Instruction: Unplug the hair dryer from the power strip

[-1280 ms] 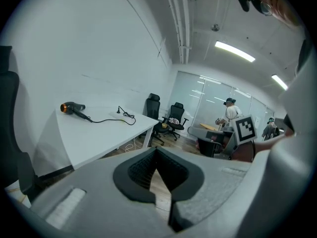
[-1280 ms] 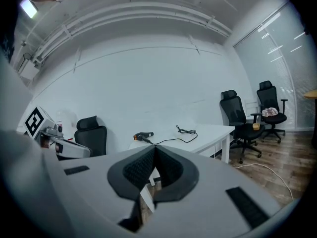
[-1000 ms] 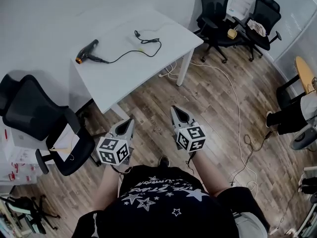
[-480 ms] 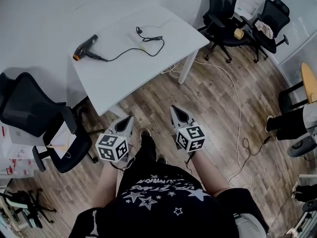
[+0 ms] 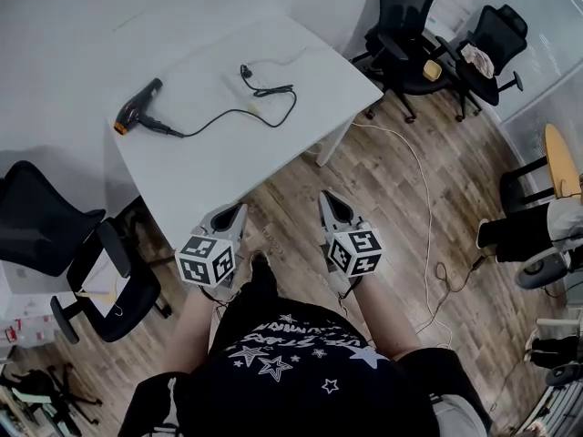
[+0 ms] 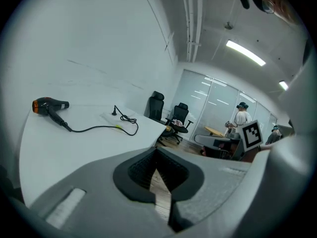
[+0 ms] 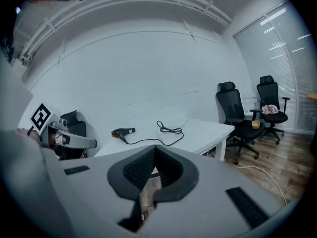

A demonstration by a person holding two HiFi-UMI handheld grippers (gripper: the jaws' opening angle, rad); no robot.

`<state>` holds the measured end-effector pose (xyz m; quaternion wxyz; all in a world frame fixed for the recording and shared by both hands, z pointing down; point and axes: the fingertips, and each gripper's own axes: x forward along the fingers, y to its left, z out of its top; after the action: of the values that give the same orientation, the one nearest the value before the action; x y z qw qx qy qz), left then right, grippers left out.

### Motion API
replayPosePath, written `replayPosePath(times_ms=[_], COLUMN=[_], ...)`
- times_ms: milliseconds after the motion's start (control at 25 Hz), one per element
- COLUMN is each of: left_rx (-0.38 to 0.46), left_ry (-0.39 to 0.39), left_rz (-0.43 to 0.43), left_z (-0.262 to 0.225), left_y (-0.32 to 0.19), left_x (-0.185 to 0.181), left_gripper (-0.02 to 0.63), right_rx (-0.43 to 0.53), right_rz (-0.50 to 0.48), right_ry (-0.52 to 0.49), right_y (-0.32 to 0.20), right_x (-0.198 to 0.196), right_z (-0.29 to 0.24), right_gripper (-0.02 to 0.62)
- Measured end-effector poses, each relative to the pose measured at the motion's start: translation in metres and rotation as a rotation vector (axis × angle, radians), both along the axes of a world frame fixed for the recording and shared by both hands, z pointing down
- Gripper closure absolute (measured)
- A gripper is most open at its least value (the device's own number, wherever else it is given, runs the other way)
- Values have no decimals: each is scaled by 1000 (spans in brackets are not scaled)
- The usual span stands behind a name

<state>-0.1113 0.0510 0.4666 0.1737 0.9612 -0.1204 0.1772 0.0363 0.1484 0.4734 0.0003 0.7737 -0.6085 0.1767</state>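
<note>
Standing at near edge of white rectangular table (image 5: 228, 167), w/ wood-plank floor (image 5: 392, 198) underfoot. Holding grey two-jaw left gripper (image 5: 239, 210) & matching right gripper (image 5: 325, 198) out in front, side by side, both aiming toward table. Showing left jaws pressed together at tips, nothing btwn them. Showing right jaws likewise closed tight & empty. Touching nothing w/ either tool, both being well apart from task items. Hanging left tip just at table's near edge, right tip over bare floor.

Lying on far-left part of tabletop: black hair dryer w/ orange nozzle end (image 5: 137, 115), on its side, orange end toward table's left edge. Trailing from its handle: thin black cord (image 5: 241, 112), running right across top & looping back near far side. Ending in black plug (image 5: 244, 69), standing upright in left gripper view on pale flat patch, prob. white power strip (image 6: 107, 117). Hardly separating from white top, so not certain whether plugged in.

Sitting beyond table's right corner: two black office chairs (image 5: 401, 16). Sitting at left: another black chair (image 5: 46, 230). Snaking over floor at right: white cable (image 5: 424, 198).
</note>
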Motion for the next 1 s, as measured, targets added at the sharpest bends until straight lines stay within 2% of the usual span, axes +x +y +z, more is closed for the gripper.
replayPosePath(times_ms=[280, 600, 760, 1000], left_rx=[-31, -3, 13, -25], left_ry=[8, 14, 21, 42], left_rz=[2, 11, 11, -28], left_z=[5, -2, -6, -1], left_y=[-59, -131, -154, -171], left_x=[21, 29, 31, 33], left_gripper=[600, 600, 600, 600], right_rx=[-20, -7, -3, -19], right_rz=[18, 42, 56, 9], right_ry=[20, 59, 61, 102], right_y=[-54, -111, -136, -163], right_x=[27, 52, 62, 67], right_z=[-5, -23, -26, -32], right_gripper=[586, 586, 586, 586])
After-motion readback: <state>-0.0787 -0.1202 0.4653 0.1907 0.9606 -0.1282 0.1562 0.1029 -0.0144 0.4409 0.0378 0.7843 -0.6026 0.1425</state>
